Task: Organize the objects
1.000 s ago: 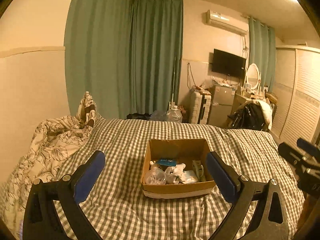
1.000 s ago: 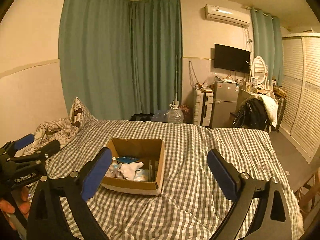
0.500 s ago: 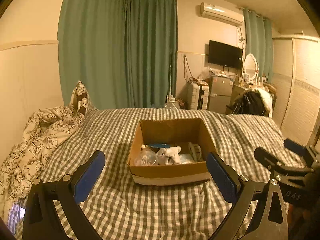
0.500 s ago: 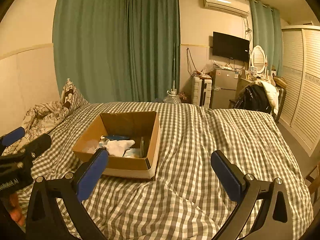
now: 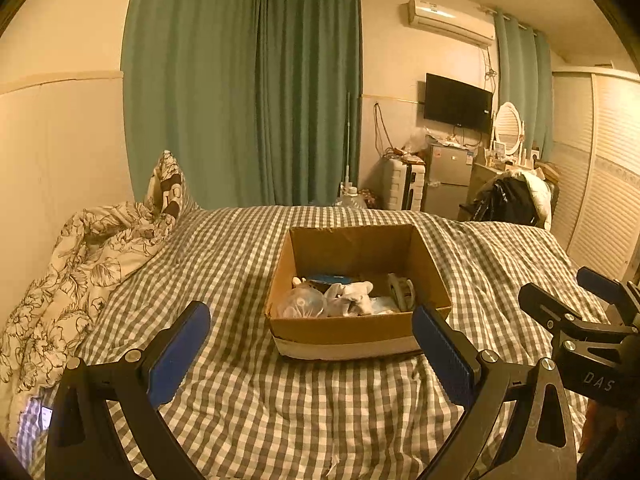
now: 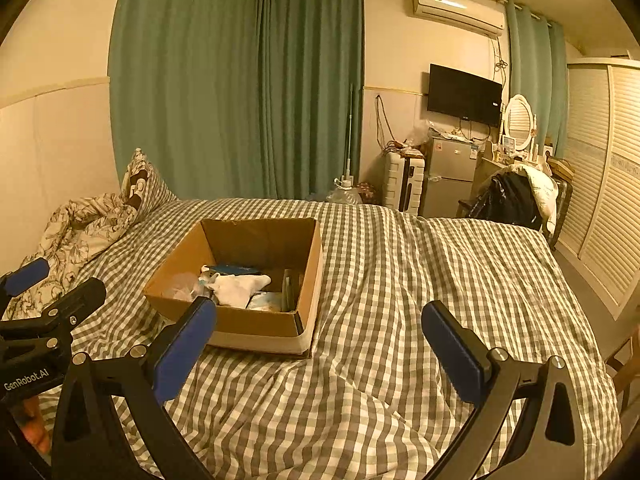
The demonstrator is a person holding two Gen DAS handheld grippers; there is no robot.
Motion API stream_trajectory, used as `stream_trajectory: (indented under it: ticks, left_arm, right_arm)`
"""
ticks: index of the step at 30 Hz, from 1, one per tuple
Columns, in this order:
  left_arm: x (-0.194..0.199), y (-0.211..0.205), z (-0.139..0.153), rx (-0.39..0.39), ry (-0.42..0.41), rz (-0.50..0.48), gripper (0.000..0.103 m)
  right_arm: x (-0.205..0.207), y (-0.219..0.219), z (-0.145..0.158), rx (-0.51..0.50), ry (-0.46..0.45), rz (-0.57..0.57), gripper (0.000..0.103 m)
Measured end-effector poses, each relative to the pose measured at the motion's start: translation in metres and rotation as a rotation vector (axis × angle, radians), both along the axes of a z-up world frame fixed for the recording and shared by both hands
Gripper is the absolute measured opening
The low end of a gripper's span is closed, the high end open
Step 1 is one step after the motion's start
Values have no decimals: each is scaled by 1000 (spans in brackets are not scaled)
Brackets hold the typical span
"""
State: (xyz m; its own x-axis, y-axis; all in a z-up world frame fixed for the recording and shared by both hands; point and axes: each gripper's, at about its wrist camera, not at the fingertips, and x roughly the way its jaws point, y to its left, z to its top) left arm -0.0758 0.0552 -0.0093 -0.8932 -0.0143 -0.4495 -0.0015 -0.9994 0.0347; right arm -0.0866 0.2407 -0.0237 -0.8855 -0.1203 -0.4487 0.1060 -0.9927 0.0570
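Note:
An open cardboard box (image 5: pixel 352 330) sits on the checked bed (image 5: pixel 240 264); it also shows in the right wrist view (image 6: pixel 260 326). Inside lie a clear plastic bag (image 5: pixel 298 304), a white cloth (image 5: pixel 352 298), a blue item (image 5: pixel 328 279) and a tape roll (image 5: pixel 402 290). My left gripper (image 5: pixel 312 352) is open and empty, just short of the box's near wall. My right gripper (image 6: pixel 320 344) is open and empty, near the box's right front corner. Each gripper shows in the other's view, the right (image 5: pixel 576 312) and the left (image 6: pixel 44 296).
A crumpled floral duvet (image 5: pixel 76 280) and a pillow (image 5: pixel 166 184) lie at the bed's left. Green curtains (image 5: pixel 248 92), a TV (image 5: pixel 458 104), a small fridge (image 5: pixel 446 178) and a chair with clothes (image 5: pixel 510 200) stand beyond the bed. A wardrobe (image 5: pixel 600 184) is at right.
Both grippers have moved closer to the box and lower over the bed. Both stay open and empty. The box has not moved.

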Motion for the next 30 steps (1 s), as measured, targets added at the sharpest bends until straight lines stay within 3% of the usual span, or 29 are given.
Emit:
stream_trajectory:
  ticks: [30]
  left_arm:
    - [-3, -2, -7, -15, -17, 0, 103]
  right_arm:
    - [-3, 3, -2, -19, -12, 9, 103]
